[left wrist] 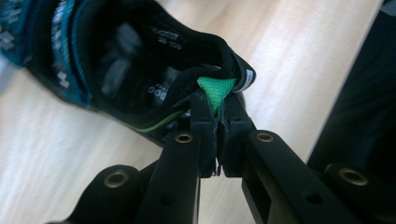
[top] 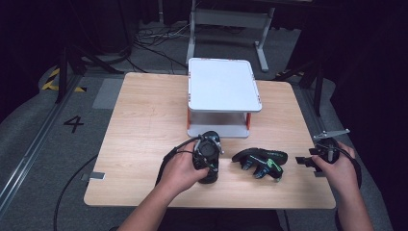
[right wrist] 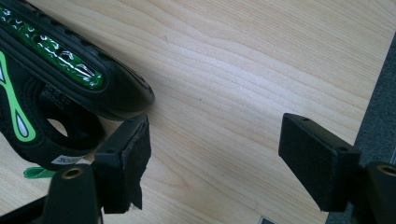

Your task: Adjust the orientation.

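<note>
The left tongs (left wrist: 217,126) are squeezing together on the green loop (left wrist: 216,89) at the heel of a black shoe (left wrist: 140,60). In the left gripper view this shoe is lying on the wooden table (left wrist: 299,51), with a dark edge of the table close by on the right. From above, the left tongs (top: 208,161) are sitting near the front middle of the table, and the hand (top: 180,171) is hiding most of that shoe.

A second black and green shoe (top: 261,161) is lying just to the right, close to the front edge. The right tongs (top: 304,160) are standing wide apart, holding nothing, just beside the end of this shoe (right wrist: 60,70). Bare wood is showing between their two pads, and the table's right edge is near.

A white shelf rack (top: 222,84) with orange legs is standing at the back middle. Its top is lying bare, and its lower shelf is partly hidden behind the left gripper. Wide open wood is lying on the left side of the table (top: 139,120).
</note>
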